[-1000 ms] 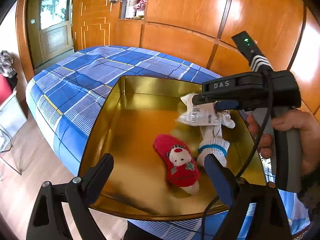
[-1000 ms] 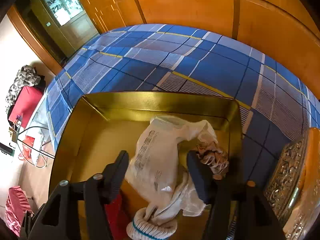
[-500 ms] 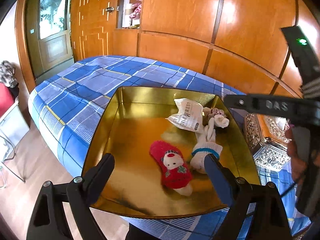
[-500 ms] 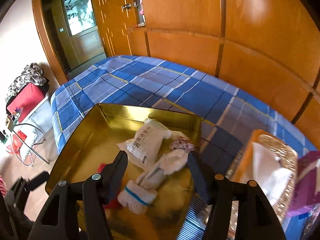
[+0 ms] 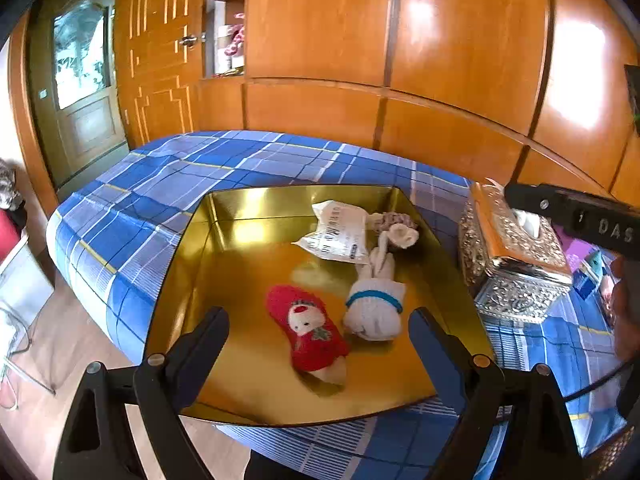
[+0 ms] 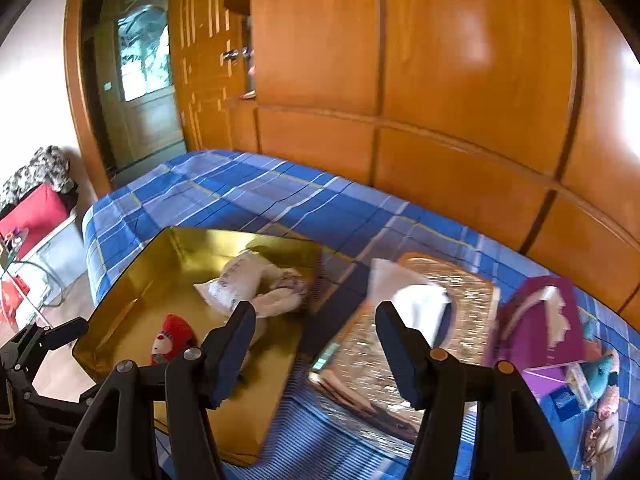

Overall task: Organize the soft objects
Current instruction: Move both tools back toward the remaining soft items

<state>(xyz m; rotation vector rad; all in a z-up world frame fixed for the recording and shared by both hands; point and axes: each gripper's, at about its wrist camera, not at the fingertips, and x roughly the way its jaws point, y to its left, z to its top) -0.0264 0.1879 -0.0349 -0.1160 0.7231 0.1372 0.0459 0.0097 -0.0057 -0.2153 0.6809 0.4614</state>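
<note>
Left gripper [image 5: 318, 326], right gripper [image 6: 316, 330]: jaws spread, empty. Red fuzzy snowman sock [image 5: 308, 332], white blue-banded sock bundle [image 5: 374, 306] near front edge of shiny gold tray [image 5: 192, 264]; light, limp, compressible, likely best pinched mid-body.

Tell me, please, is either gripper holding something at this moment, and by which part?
Nothing is held. The left gripper is open above the gold tray, and the right gripper is open too, with no object between its fingers.
</note>
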